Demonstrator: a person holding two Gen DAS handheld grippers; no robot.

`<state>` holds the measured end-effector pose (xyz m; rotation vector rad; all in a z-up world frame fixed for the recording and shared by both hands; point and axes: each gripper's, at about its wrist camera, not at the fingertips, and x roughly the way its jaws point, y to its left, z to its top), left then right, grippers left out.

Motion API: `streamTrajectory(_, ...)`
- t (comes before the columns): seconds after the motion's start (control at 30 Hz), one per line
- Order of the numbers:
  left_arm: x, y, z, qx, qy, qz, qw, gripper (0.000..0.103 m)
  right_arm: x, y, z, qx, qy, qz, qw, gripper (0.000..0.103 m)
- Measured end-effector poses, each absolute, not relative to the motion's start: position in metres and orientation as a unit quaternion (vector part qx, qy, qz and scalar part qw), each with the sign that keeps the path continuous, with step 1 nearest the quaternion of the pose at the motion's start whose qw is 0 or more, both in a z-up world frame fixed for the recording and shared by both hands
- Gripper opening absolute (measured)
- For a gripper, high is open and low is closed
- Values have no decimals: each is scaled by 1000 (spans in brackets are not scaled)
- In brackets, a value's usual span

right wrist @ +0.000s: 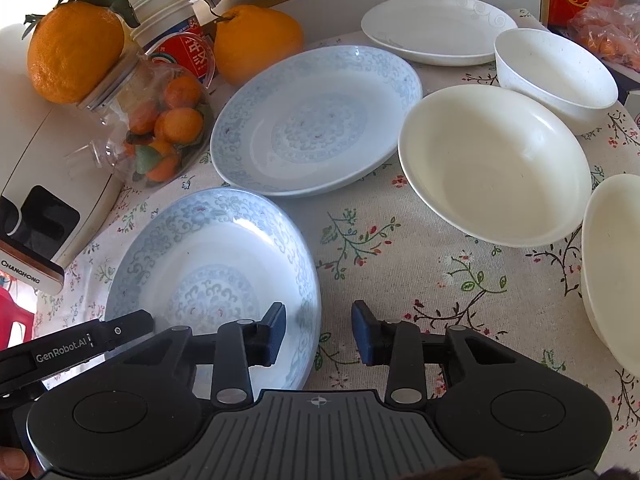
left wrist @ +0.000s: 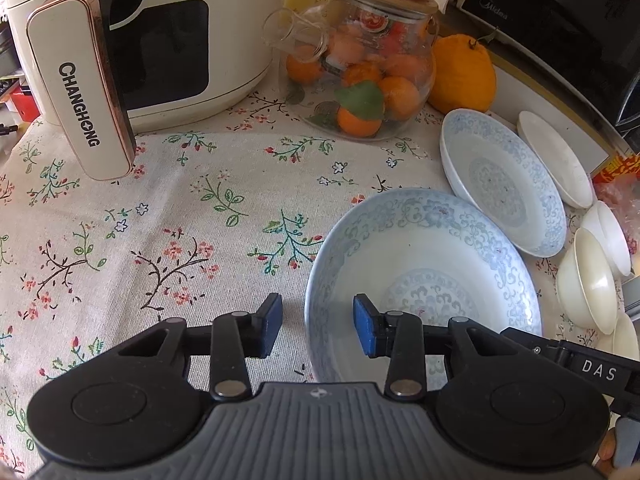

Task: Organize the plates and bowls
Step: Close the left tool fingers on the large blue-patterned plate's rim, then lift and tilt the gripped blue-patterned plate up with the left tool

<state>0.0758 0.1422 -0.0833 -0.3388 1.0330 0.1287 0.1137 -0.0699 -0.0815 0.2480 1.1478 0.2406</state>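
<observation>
Far bowl [right wrist: 616, 272] cut off; claw grips unclear

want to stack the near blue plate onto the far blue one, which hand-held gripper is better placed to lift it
Either, about evenly. The left hand-held gripper straddles the near blue plate's left rim; the right hand-held gripper straddles its right rim. Neither pinches it yet. The far blue plate lies just behind.
</observation>
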Motion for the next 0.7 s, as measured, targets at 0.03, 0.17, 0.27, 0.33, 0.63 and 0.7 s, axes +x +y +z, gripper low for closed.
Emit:
streamTrajectory(0.03,78,141,-84,-159,490,60,855,36,114,-69,-82,116,538,113,827,32)
streamTrajectory(0.17,79,137,-85,-151,485,52,860,33,114,-66,-82,110,533,113,831,31)
streamTrajectory(0.27,79,134,-86,-148,481,42,863,29,114,-65,-82,110,531,118,832,25)
streamTrajectory(0.33,79,132,-86,-143,479,42,865,29,113,-64,-82,114,533,124,829,19)
streamTrajectory(0.63,76,133,-87,-138,472,34,870,28,113,-62,-83,112,529,119,833,21)
streamTrajectory(0.7,75,133,-88,-139,472,34,870,28,111,-60,-82,104,527,120,835,21)
